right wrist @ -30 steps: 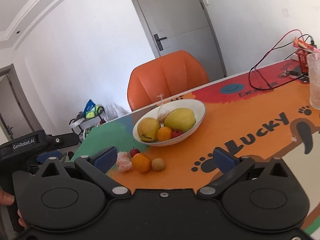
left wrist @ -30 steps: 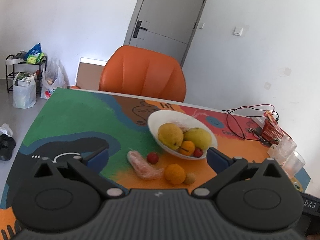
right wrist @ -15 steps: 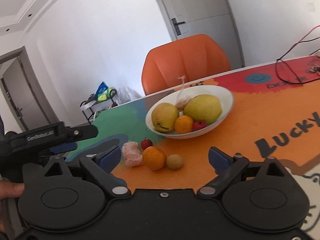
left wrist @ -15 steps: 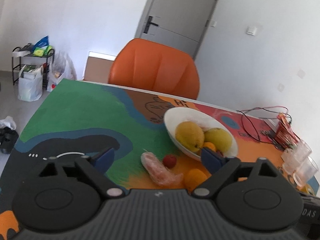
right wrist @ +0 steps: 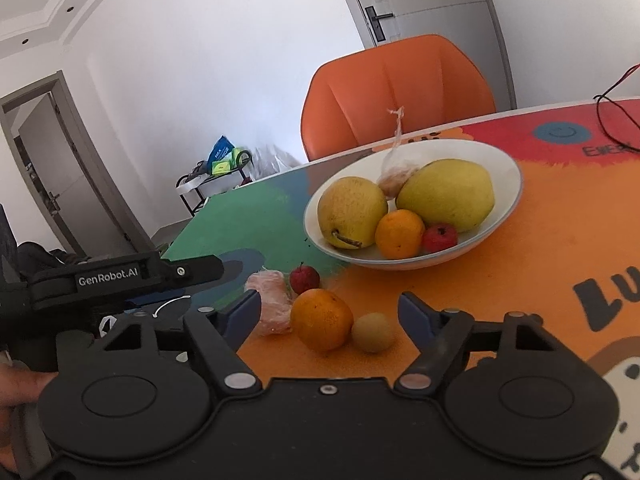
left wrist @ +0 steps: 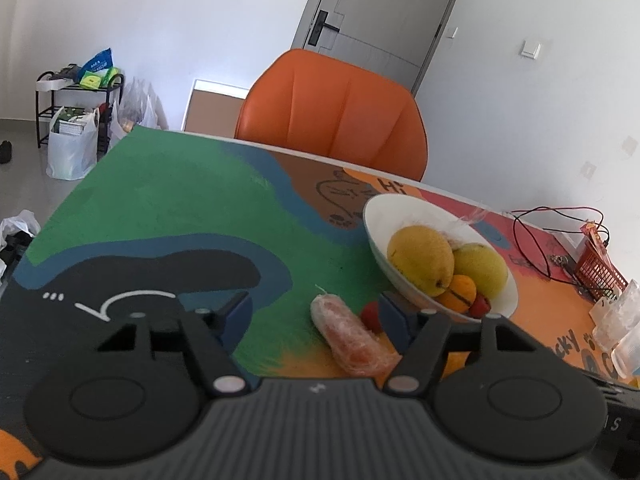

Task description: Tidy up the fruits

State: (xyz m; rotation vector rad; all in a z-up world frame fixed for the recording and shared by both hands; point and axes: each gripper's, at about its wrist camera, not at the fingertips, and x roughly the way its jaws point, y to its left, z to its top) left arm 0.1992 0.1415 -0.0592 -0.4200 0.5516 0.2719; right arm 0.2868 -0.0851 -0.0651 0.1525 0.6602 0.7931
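Two yellow pears, a small orange and a red fruit are already gathered in the white ceramic bowl. Just before the bowl, four are left: wrapped peeled citrus, red berry, round orange, tan fruit. Both hand-held grippers, left and right, are closing, nothing yet gripped.

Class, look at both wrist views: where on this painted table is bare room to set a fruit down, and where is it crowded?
Free: the green and dark patch left of the white bowl, towards the orange chair; also the orange stretch right of the bowl, beside the black lettering. Crowded: in front of the bowl, where the wrapped fruit, small red fruit, orange and small tan fruit cluster.
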